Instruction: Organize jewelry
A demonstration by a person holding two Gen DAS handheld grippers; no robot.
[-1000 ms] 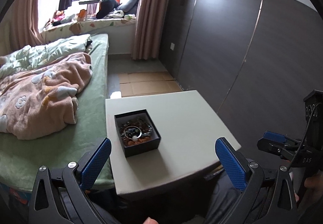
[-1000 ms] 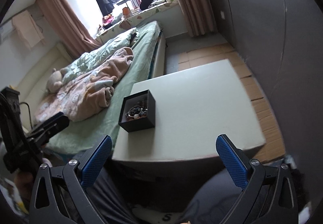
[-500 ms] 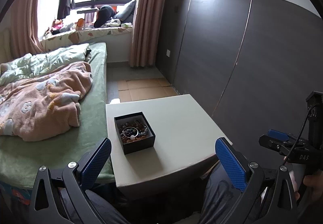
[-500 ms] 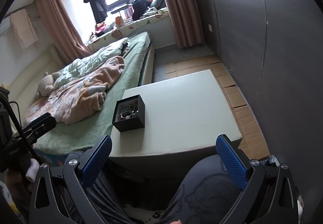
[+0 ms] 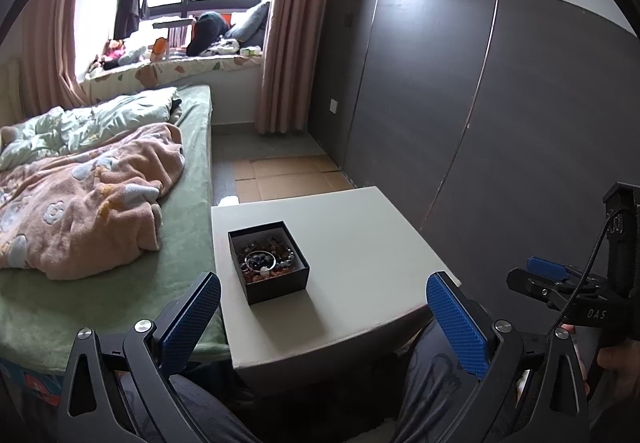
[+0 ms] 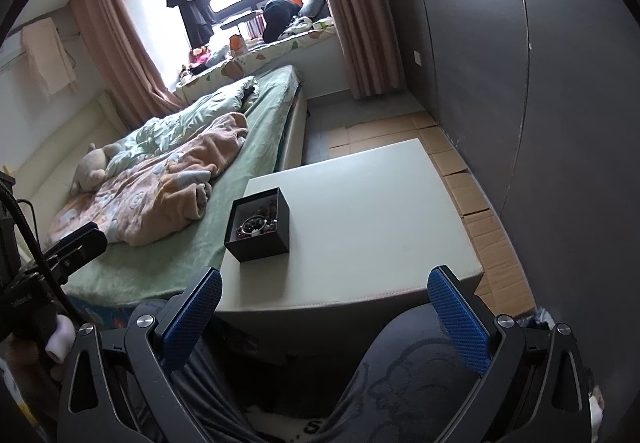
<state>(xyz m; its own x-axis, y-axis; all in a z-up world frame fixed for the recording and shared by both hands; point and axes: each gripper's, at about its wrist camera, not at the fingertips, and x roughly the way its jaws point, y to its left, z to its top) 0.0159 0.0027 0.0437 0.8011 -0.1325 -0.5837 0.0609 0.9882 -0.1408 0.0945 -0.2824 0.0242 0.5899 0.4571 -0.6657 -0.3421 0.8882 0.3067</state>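
Note:
A small black open box (image 5: 268, 261) (image 6: 259, 225) sits on the left part of a white square table (image 5: 360, 255) (image 6: 360, 215). Inside it lies a tangle of beaded bracelets and a silver ring-shaped piece (image 5: 262, 261) (image 6: 256, 225). My left gripper (image 5: 322, 313) is open, held back over the table's near edge, with nothing between its blue-padded fingers. My right gripper (image 6: 324, 309) is open too, hanging over the person's lap short of the table. Each gripper shows in the other's view, the right one (image 5: 560, 285) at far right, the left one (image 6: 72, 251) at far left.
A bed with a green sheet (image 5: 120, 271) and a pink blanket (image 5: 80, 199) touches the table's left side. A dark panelled wall (image 5: 500, 123) runs along the right. Cardboard sheets (image 6: 472, 183) cover the floor beyond the table. The person's knees (image 6: 400, 363) are under the near edge.
Both grippers have pulled back and risen a little, so the table and box look smaller and farther. Both stay open and nothing was picked up.

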